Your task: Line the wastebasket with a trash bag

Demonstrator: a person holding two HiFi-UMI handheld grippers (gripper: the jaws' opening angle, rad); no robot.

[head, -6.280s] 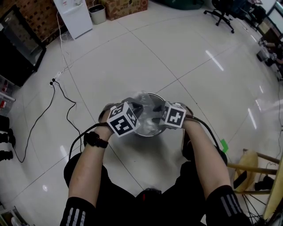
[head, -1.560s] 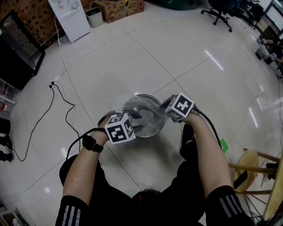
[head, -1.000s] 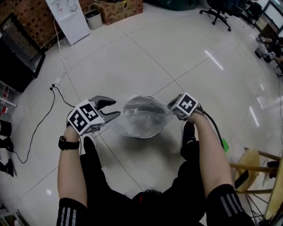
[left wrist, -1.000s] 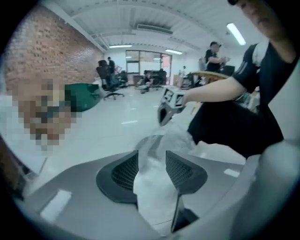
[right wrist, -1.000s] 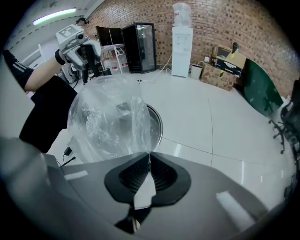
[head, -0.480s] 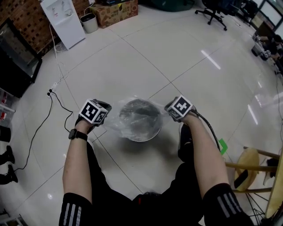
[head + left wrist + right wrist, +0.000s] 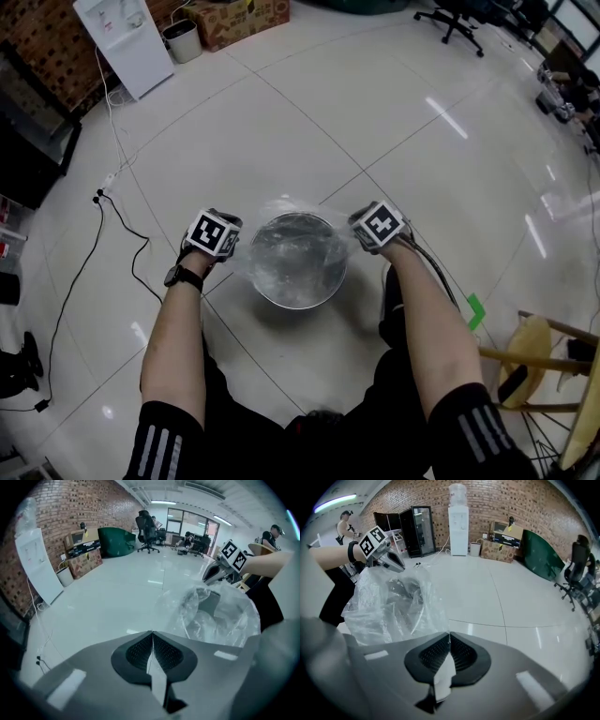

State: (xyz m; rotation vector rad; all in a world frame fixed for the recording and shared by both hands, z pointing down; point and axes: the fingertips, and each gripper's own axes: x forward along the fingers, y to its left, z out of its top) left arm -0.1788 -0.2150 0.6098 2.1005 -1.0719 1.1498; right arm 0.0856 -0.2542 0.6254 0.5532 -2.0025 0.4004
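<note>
A round metal wastebasket [image 7: 298, 281] stands on the floor between my knees. A clear trash bag [image 7: 295, 246] is stretched over its mouth, and shows too as trash bag [image 7: 213, 613] and trash bag [image 7: 389, 604]. My left gripper [image 7: 234, 251] is at the bag's left edge. Its jaws have just been closing, and the left gripper [image 7: 151, 633] is now shut on the film at its tip. My right gripper [image 7: 356, 234] holds the bag's right edge, and the right gripper [image 7: 448, 634] is shut on the film. Both grippers point steeply down beside the rim.
A black cable [image 7: 122, 234] trails over the tiles at the left. At the back left stand a white water dispenser [image 7: 122, 42], a small bin [image 7: 180, 39] and a cardboard box [image 7: 239, 14]. At the right are a wooden stool [image 7: 539, 352] and green floor tape [image 7: 475, 311].
My left gripper was open and away from the bag at the left. It has come in and down to the bag's left edge and shut. The right gripper has sunk a little with its edge.
</note>
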